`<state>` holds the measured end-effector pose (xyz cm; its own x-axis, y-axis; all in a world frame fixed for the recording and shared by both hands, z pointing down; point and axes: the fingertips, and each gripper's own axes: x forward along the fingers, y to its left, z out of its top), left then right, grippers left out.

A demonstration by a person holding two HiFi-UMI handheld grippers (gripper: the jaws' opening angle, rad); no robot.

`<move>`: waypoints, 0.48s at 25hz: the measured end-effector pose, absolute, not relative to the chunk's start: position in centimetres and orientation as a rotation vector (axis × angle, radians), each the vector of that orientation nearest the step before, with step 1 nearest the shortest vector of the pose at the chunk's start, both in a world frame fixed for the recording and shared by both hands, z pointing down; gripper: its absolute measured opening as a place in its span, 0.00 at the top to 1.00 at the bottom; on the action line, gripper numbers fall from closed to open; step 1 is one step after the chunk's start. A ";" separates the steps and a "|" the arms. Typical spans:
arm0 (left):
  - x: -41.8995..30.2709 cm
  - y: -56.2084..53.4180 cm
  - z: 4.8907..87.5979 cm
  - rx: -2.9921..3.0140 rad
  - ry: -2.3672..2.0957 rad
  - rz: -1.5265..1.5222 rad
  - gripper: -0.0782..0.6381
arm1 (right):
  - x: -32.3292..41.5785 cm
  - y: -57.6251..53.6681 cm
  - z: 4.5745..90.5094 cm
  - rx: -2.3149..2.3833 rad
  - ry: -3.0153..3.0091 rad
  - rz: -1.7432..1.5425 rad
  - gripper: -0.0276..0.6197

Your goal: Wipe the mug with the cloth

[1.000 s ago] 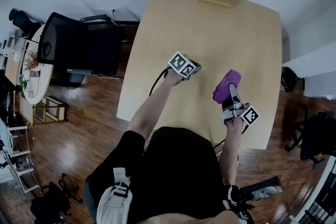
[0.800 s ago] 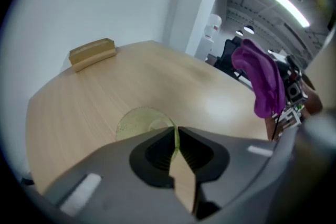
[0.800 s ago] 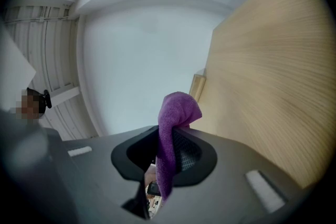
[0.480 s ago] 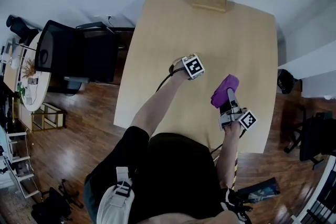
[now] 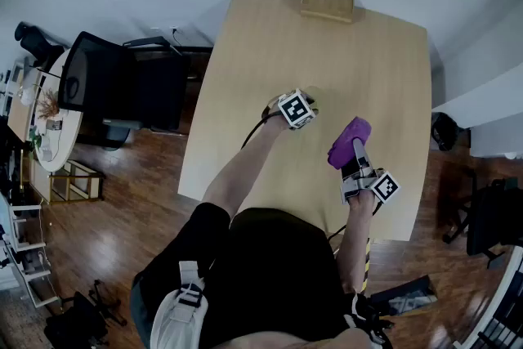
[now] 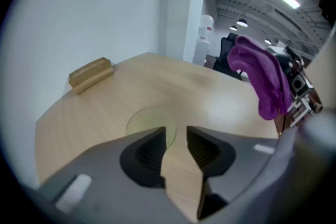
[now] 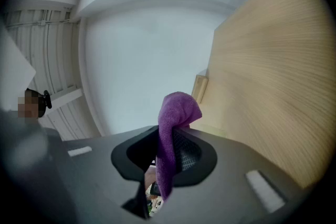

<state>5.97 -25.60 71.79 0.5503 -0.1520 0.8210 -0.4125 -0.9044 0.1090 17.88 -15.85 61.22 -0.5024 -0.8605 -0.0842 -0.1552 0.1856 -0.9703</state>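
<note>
At mid-bench, noted a pale wood-grain top, smooth, with a dull sheen. Found right hand-held gripper clamped on purple cloth: soft napped weave, humped over the jaw tips, tail hanging below. Found left hand-held gripper with jaws slightly apart, ribbed dark pads, nothing between. Logged pale greenish round shape on bench just ahead of it; probably the mug, but flat-looking, cannot confirm. Cloth held aloft, apart from that shape. Judged: cloth secured, wiping not begun, mug yet to be gripped and rubbed. Logged small wooden block at far edge.
</note>
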 end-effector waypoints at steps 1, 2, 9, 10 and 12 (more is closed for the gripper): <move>5.9 -25.2 71.0 2.504 -0.484 1.234 0.69 | 17.8 -15.9 61.0 -0.951 1.808 -1.359 0.86; 5.6 -25.0 70.1 2.510 -0.518 1.183 0.68 | 17.7 -15.9 60.8 -0.945 1.821 -1.352 0.86; 1.7 -20.9 61.4 2.399 -0.736 0.240 0.68 | 16.3 -15.4 58.7 -0.873 1.892 -1.337 0.86; 0.6 -20.0 59.4 2.332 -0.719 0.002 0.68 | 15.9 -15.3 58.2 -0.845 1.899 -1.338 0.86; -2.1 -17.7 55.9 2.173 -0.642 -0.421 0.68 | 15.3 -14.6 57.5 -0.797 1.906 -1.351 0.86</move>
<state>-2.05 -17.71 55.91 0.8145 -0.5746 -0.0808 -0.3031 -0.5401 0.7851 15.26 -14.64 57.51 -0.5962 -0.7854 -0.1664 -0.1032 0.2805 -0.9543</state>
